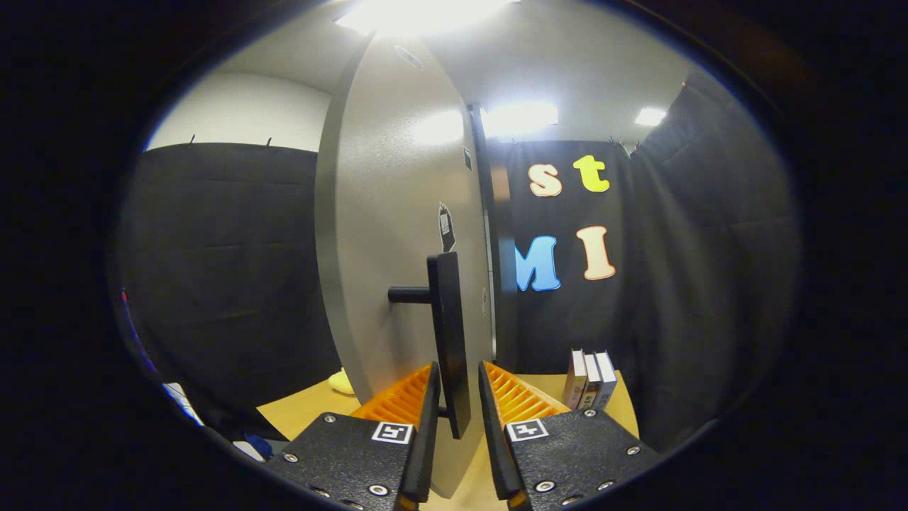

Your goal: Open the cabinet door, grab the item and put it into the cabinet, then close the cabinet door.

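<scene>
- Tongs (457, 397), orange-ribbed on the inner faces, stand narrowly apart around a black upright handle (449, 333); whether both fingers press it cannot be told.
- Handle juts on a short black post from a grey cabinet door (397, 234), seen edge-on just ahead of the tongs.
- Beyond the right finger, a few small boxes (590, 380) stand upright on the tan surface (305, 411).
- Left of the door's foot, a pale yellow item (342, 382) lies on the surface, partly hidden.

black cloth wall (227, 270), ceiling lights (521, 117), wooden table (305, 411)
</scene>
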Available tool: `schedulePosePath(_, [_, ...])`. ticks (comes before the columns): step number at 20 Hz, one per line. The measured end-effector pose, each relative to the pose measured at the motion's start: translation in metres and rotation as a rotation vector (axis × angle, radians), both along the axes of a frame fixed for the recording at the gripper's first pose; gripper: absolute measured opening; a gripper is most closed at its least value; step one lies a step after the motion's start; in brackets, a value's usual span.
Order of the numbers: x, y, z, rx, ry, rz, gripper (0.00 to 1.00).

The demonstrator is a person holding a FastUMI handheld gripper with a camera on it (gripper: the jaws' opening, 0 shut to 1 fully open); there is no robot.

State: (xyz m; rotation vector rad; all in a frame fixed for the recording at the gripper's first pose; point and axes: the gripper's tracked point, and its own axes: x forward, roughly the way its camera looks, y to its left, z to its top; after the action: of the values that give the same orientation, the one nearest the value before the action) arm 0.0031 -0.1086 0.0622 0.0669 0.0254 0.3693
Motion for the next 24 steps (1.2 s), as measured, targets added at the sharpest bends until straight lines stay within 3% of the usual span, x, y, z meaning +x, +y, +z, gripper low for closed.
schedulePosePath(5, [-0.015,-0.021,0.002,-0.103,-0.075,-0.162,0.47])
schedulePosePath(7, [-0.010,-0.032,0.000,-0.090,-0.065,-0.212,0.60])
schedulePosePath(8, [-0.008,-0.038,-0.002,-0.072,-0.054,-0.239,0.75])
schedulePosePath(12, [-0.019,-0.041,-0.005,-0.012,-0.051,-0.323,0.93])
schedulePosePath(17, [-0.056,-0.033,-0.034,0.001,-0.107,-0.441,0.93])
schedulePosePath(19, [-0.076,-0.016,-0.062,-0.005,-0.115,-0.450,0.93])
schedulePosePath(24, [-0.092,0.039,-0.186,0.012,-0.011,-0.457,0.94])
